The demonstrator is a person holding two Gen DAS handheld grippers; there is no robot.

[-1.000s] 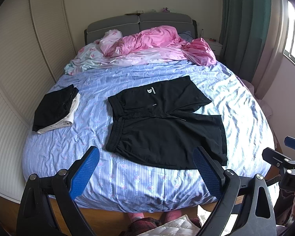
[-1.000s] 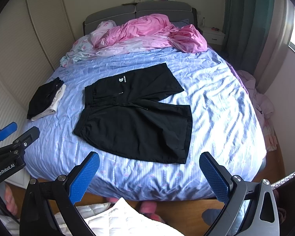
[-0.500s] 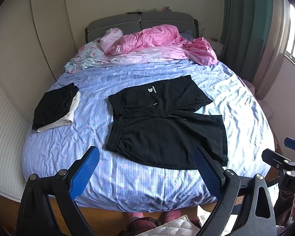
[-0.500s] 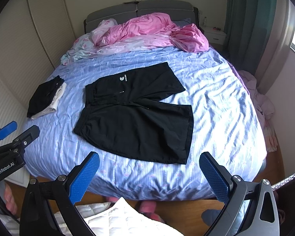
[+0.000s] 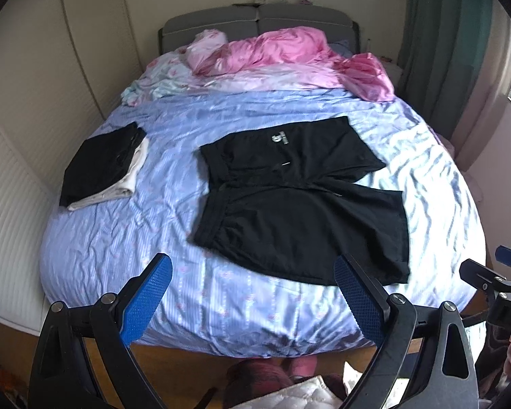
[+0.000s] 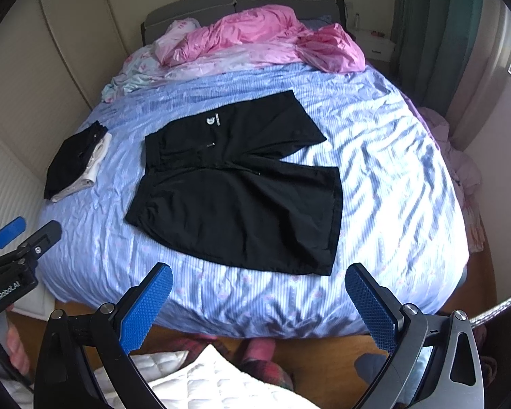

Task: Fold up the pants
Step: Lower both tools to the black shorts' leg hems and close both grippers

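Observation:
Black shorts (image 5: 299, 201) with a small white logo lie spread flat on the blue striped bed sheet (image 5: 126, 245), waistband to the left, legs to the right; they also show in the right wrist view (image 6: 242, 191). My left gripper (image 5: 252, 300) is open and empty, held over the bed's foot edge, short of the shorts. My right gripper (image 6: 259, 306) is open and empty, also short of the shorts' near hem. Each gripper shows at the edge of the other's view.
A folded stack of black and white clothes (image 5: 102, 167) lies at the bed's left side. A pink quilt (image 5: 289, 58) is heaped by the headboard. A wall runs along the left, curtains stand at the right. Feet and wooden floor (image 6: 323, 354) show below.
Both grippers have drifted slightly forward and lower toward the bed; the bed sits a little larger in view. The shorts have not moved.

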